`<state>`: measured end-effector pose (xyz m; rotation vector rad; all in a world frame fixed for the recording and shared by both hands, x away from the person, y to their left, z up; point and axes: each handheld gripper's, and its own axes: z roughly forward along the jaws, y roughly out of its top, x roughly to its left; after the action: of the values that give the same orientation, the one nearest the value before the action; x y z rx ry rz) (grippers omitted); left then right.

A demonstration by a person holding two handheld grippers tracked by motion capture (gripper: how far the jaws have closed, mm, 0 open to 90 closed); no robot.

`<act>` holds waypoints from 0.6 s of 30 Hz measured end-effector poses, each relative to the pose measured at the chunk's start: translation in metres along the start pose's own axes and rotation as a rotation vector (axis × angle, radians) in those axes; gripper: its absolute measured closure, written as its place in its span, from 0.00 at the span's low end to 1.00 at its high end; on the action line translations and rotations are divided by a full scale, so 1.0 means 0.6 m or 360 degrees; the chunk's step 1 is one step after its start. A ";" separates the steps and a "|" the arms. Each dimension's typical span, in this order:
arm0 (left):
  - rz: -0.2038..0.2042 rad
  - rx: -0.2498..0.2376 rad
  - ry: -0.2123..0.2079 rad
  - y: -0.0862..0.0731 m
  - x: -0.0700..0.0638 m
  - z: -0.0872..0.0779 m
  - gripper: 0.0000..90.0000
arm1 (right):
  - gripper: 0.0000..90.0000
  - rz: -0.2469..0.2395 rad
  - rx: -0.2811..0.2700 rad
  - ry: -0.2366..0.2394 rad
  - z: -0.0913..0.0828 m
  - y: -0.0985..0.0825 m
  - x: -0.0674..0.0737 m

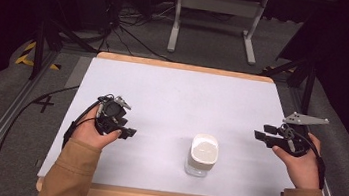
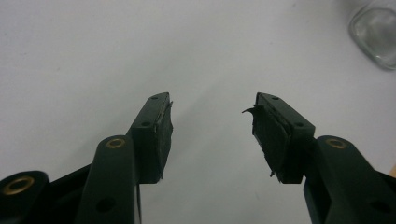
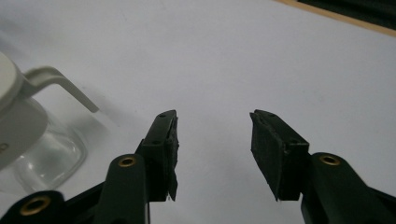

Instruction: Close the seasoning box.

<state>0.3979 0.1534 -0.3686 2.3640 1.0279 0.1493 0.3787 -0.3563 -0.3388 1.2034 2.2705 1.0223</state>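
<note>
Left hand-held gripper (image 1: 125, 133) released with jaws spread, empty, over the white tabletop (image 1: 178, 93), right hand-held gripper (image 1: 262, 132) likewise released and empty, clear glass jar (image 1: 202, 155) with white lid standing between them, touching neither, near the front edge

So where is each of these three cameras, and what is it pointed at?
High view: above the person's side, looking forward and down on the table; both hands and sleeves show.
Left gripper view: rides the left gripper, facing the tabletop past open jaws.
Right gripper view: rides the right gripper, likewise.
All share the glass jar.
</note>
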 end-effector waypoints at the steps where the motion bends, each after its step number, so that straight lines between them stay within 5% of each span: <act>1: -0.0008 0.0006 -0.0002 -0.001 0.003 0.002 0.53 | 0.56 -0.0008 0.0018 0.0005 0.005 -0.003 -0.002; 5: -0.0021 0.0018 -0.0008 -0.002 0.007 0.005 0.53 | 0.55 0.0007 0.0112 -0.0033 0.028 -0.012 -0.007; 18: -0.0037 0.0050 -0.0005 -0.005 0.012 0.020 0.53 | 0.55 0.0027 0.0284 0.0065 0.098 -0.041 -0.010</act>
<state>0.4049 0.1544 -0.3813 2.3788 1.0629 0.1214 0.4046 -0.3452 -0.3964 1.2845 2.4301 0.8726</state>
